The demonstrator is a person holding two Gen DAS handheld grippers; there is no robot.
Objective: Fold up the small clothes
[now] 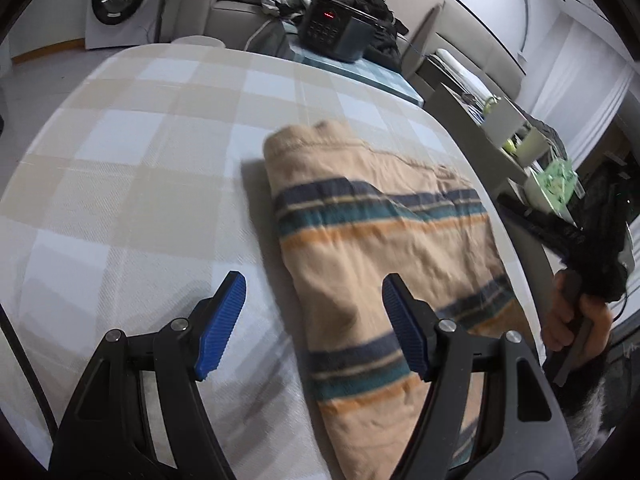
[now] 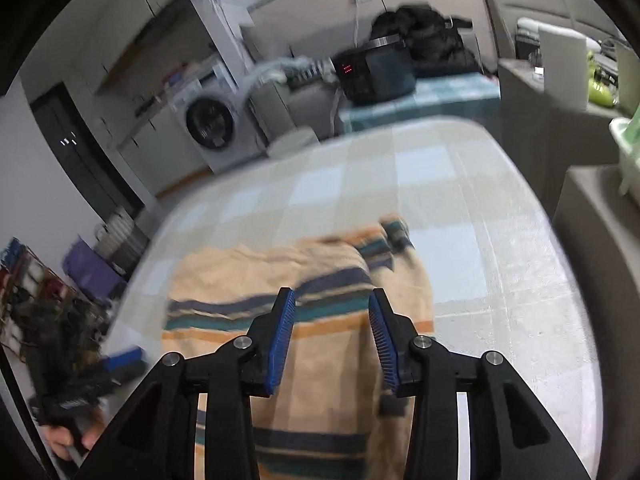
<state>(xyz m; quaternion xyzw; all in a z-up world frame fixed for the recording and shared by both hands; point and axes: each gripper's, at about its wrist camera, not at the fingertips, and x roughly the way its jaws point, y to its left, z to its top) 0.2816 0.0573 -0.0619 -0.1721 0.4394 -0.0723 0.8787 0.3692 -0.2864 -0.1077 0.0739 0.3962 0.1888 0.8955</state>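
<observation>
The striped tan garment [image 1: 384,240] lies folded into a compact stack on the checked table [image 1: 132,152] near its right edge, while the left gripper [image 1: 314,324] and right gripper [image 2: 332,336] hover above it, fingers wide and empty, suggesting folding is largely complete.

A small tan garment [image 1: 372,248] lies folded on the checked surface [image 1: 132,184], its cloth crumpled and crossed by bands of navy, teal and orange stripes. In the left wrist view it is a long, roughly rectangular bundle running away from the camera, with a stitched hem at its far end (near the surface's right edge). In the right wrist view one striped corner at its far side is turned up, though blur hides the detail.
</observation>
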